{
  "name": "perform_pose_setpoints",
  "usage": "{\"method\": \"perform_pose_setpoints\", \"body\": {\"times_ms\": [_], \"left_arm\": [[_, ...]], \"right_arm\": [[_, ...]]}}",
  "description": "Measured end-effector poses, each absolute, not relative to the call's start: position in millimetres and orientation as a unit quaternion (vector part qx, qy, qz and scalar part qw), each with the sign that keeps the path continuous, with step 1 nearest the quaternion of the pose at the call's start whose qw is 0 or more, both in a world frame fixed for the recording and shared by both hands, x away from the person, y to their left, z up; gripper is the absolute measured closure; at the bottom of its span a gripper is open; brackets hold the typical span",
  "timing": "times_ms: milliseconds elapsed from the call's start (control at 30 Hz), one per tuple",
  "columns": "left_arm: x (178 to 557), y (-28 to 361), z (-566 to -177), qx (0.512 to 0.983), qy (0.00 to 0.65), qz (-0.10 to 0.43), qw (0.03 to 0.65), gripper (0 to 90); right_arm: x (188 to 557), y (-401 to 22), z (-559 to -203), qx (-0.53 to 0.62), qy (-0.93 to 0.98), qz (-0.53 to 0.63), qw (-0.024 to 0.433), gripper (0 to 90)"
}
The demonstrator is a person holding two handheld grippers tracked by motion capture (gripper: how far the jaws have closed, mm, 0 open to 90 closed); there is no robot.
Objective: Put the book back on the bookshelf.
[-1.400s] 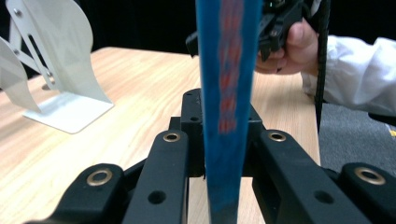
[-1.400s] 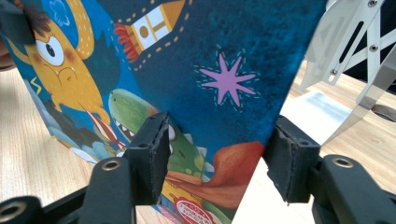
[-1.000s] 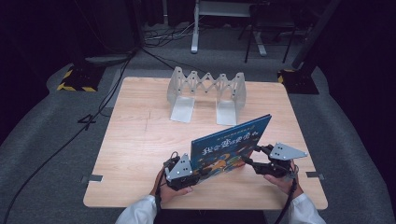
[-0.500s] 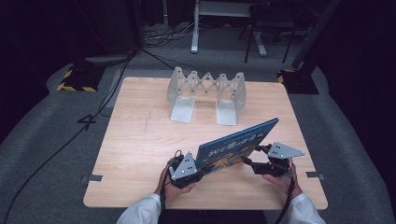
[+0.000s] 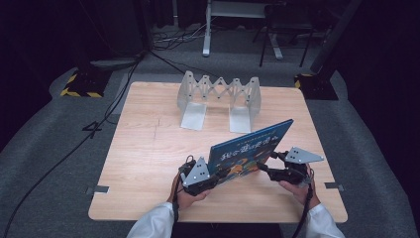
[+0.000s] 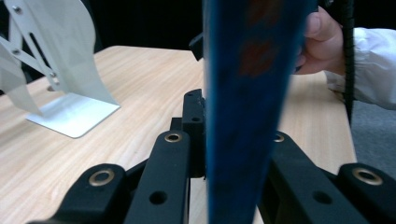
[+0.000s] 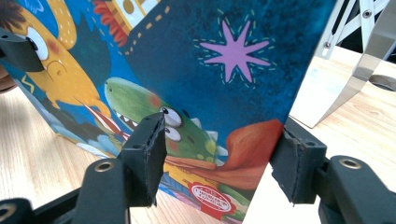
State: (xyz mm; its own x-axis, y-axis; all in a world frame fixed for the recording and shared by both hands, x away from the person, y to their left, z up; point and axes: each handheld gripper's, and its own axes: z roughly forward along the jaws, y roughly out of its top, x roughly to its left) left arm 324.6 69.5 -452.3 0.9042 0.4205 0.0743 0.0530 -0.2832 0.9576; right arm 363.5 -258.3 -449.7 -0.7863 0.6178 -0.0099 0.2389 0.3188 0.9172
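Note:
A blue picture book (image 5: 250, 148) stands tilted on edge over the near part of the wooden table (image 5: 148, 148). My left gripper (image 5: 218, 174) is shut on its lower left corner. In the left gripper view the book (image 6: 243, 93) runs edge-on between the jaws of this gripper (image 6: 236, 126). My right gripper (image 5: 266, 162) sits at the book's lower right corner. Its jaws have just been closing. In the right gripper view they (image 7: 219, 158) stand apart in front of the cover (image 7: 224, 70), with the pads not pressing on it.
A grey metal accordion rack (image 5: 219, 96) with two flat feet stands at the far middle of the table; it also appears as the rack (image 6: 60, 70) and the rack (image 7: 355, 60). A person's hand (image 6: 322, 42) in a white sleeve holds the right gripper.
The left hand has rolled, so its grey plate now faces up. The book has shifted slightly to the right and changed its tilt. The right gripper stays at the book's corner.

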Motion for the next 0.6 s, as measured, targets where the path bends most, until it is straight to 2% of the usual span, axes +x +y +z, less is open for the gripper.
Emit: {"method": "perform_pose_setpoints", "body": {"times_ms": [300, 600], "left_arm": [[329, 67, -449, 0.784, 0.143, 0.163, 0.581, 81.5], [334, 75, -446, 0.778, 0.164, 0.171, 0.581, 82.6]], "right_arm": [[367, -256, -451, 0.289, 0.789, 0.511, 0.182, 37.6], [372, -266, -471, 0.324, 0.816, 0.453, 0.155, 21.3]]}}
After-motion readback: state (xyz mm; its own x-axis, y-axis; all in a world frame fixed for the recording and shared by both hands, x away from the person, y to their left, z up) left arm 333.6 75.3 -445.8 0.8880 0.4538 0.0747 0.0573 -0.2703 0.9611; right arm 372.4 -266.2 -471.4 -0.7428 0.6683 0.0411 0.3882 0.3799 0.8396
